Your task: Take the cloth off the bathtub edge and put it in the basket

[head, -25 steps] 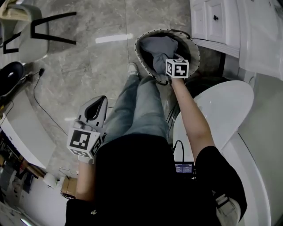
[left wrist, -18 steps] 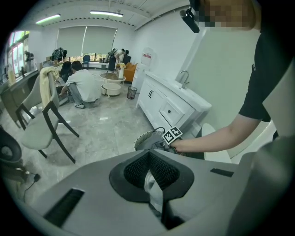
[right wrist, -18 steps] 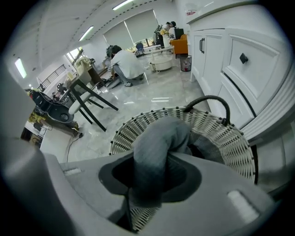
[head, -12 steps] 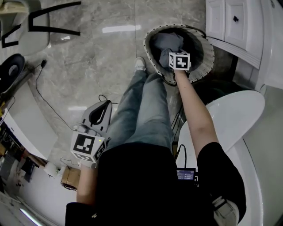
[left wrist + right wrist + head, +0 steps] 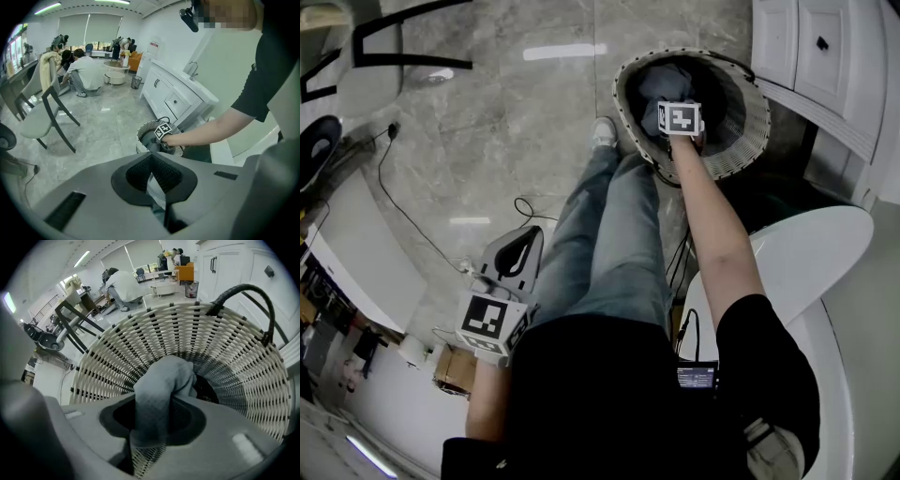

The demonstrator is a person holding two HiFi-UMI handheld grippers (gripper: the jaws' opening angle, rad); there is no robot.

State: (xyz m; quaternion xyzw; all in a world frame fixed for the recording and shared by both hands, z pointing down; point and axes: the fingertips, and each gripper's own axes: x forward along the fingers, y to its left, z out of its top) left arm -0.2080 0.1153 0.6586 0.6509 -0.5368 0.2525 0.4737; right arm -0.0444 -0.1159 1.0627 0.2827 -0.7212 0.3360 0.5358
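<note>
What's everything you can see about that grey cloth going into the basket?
The cloth is plain grey, soft and thick like a towel, with no pattern showing. It is bunched into a rounded fold and pinched between the jaws of the right gripper, which have just opened a little further. It hangs inside the white woven basket, below the rim. Whether it touches the bottom can't be told.

Bright, even indoor light comes from ceiling strip lamps (image 5: 47,8) and a wall of windows (image 5: 89,28). The glossy grey marble floor (image 5: 487,122) throws back white glare bars. Both gripper views bulge fisheye-fashion, with black corners. The white woven basket (image 5: 234,380) sinks into shadow behind the grey cloth (image 5: 159,394).
</note>
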